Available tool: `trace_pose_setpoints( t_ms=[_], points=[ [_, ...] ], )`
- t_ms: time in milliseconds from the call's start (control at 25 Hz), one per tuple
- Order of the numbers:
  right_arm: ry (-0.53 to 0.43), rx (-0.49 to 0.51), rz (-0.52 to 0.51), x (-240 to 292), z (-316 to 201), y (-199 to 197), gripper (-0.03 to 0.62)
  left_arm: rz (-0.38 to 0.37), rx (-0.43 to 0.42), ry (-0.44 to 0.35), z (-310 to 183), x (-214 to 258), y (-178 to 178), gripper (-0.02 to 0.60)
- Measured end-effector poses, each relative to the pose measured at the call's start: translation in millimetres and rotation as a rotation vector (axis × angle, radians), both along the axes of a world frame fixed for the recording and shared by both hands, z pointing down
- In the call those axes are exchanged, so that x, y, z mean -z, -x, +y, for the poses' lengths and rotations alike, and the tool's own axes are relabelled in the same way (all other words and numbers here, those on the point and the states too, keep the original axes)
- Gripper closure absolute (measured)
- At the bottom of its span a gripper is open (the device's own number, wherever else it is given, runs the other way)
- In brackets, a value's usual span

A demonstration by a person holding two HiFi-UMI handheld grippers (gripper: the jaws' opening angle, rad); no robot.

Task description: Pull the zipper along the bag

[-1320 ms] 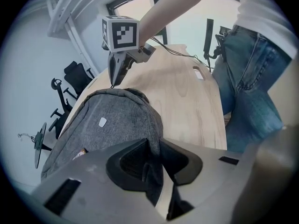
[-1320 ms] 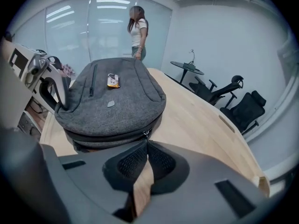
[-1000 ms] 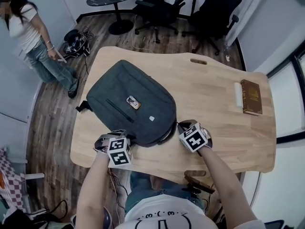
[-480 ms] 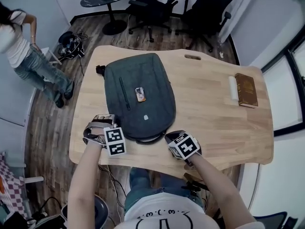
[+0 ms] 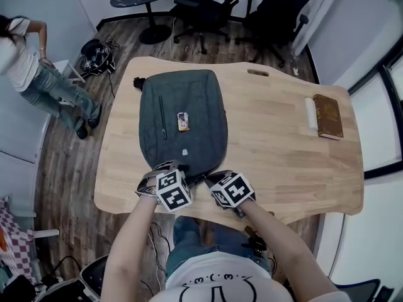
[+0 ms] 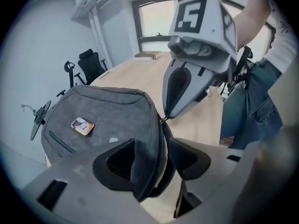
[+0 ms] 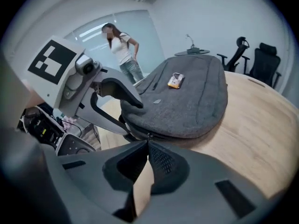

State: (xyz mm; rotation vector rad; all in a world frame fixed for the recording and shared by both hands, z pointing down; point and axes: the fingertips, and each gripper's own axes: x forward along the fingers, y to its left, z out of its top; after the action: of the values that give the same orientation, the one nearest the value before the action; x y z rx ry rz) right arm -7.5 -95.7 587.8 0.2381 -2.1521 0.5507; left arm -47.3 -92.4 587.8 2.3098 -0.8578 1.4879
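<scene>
Left tongs opening, right tongs pinching zipper pull

I am watching the left pair spreading around the grey bag's near rim; the bag is lying flat on the counter.

Head view: taken from above the person's head and aimed steeply down; the whole table and the floor around it are seen from well off.
Left gripper view: carried on the left gripper and aimed low along its opening jaws, the bag's edge between them, toward the window; the bag is seen from very near.
Right gripper view: carried on the right gripper and aimed along its closed jaws across the bag toward a standing person; the zipper pull is seen at the tips.
Shared: bag and tabletop are seen in all three views; each gripper is caught by the other's camera.
</scene>
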Motion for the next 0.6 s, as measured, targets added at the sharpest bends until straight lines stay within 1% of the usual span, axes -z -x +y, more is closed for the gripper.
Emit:
trace_pose_setpoints(
  t_ms=[80,120,160,240,320,440,520,600],
  points=[
    [-0.003,0.047,-0.007,0,11,17,0.536,-0.095,-0.002,-0.021,0,-12,6,0.364],
    [-0.009,0.060,-0.001,-1,15,22,0.536,-0.133,0.001,-0.030,0,-17,10,0.403],
    [-0.022,0.071,0.012,-3,17,25,0.536,-0.147,0.009,-0.033,1,-19,13,0.424],
    [-0.047,0.086,0.036,-8,16,27,0.536,-0.120,0.033,-0.021,2,-20,15,0.456],
    [-0.064,0.092,0.042,-11,14,27,0.534,-0.088,0.048,-0.008,1,-18,14,0.469],
    [-0.117,0.109,0.042,-19,13,32,0.531,-0.077,0.051,-0.005,1,-16,14,0.480],
    [-0.148,0.112,0.031,-21,13,35,0.531,-0.072,0.058,-0.003,1,-15,15,0.483],
    [-0.174,0.110,-0.003,-23,14,39,0.531,-0.064,0.069,0.000,2,-15,18,0.483]
  ],
)
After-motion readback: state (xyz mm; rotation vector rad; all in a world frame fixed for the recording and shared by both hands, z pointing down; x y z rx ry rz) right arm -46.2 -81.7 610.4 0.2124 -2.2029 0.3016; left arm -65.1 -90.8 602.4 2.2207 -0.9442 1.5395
